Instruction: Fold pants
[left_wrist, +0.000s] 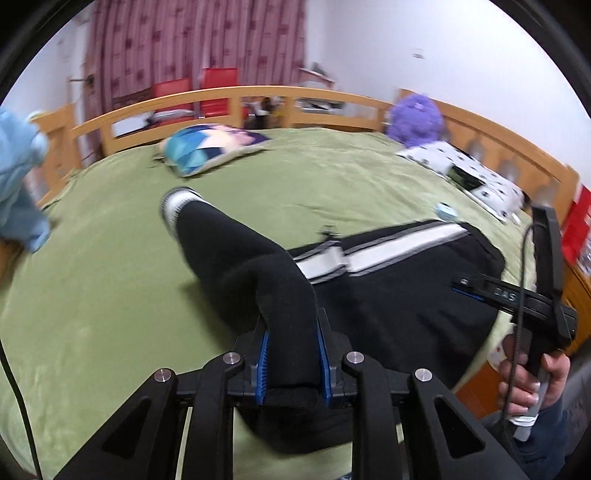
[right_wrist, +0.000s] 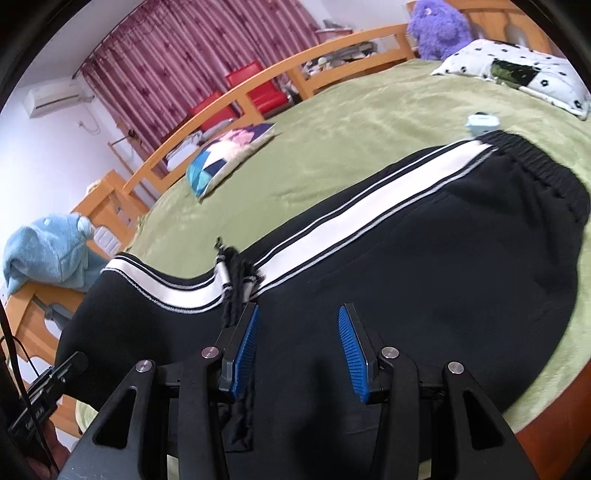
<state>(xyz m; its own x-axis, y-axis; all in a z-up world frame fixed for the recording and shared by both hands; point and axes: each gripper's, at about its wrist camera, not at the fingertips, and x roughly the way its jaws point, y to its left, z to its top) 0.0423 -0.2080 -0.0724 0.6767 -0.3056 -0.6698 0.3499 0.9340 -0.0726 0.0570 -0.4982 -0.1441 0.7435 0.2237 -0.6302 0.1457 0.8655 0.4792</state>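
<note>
The black pants (right_wrist: 424, 258), carrying a broad white side stripe edged in grey, are lying across the green bedspread (right_wrist: 351, 122), waistband toward the spotted pillow (right_wrist: 517, 70). One leg is rising off the bed in a thick roll, its white cuff (left_wrist: 177, 201) pointing away, straight up into the left gripper (left_wrist: 291, 354). That gripper is clamping its blue pads (left_wrist: 263, 363) on the bunched black fabric. The right gripper (right_wrist: 299, 350) is hovering over the seat of the pants, jaws spread wide, nothing between them, a black drawstring (right_wrist: 236, 280) trailing beside its left finger.
</note>
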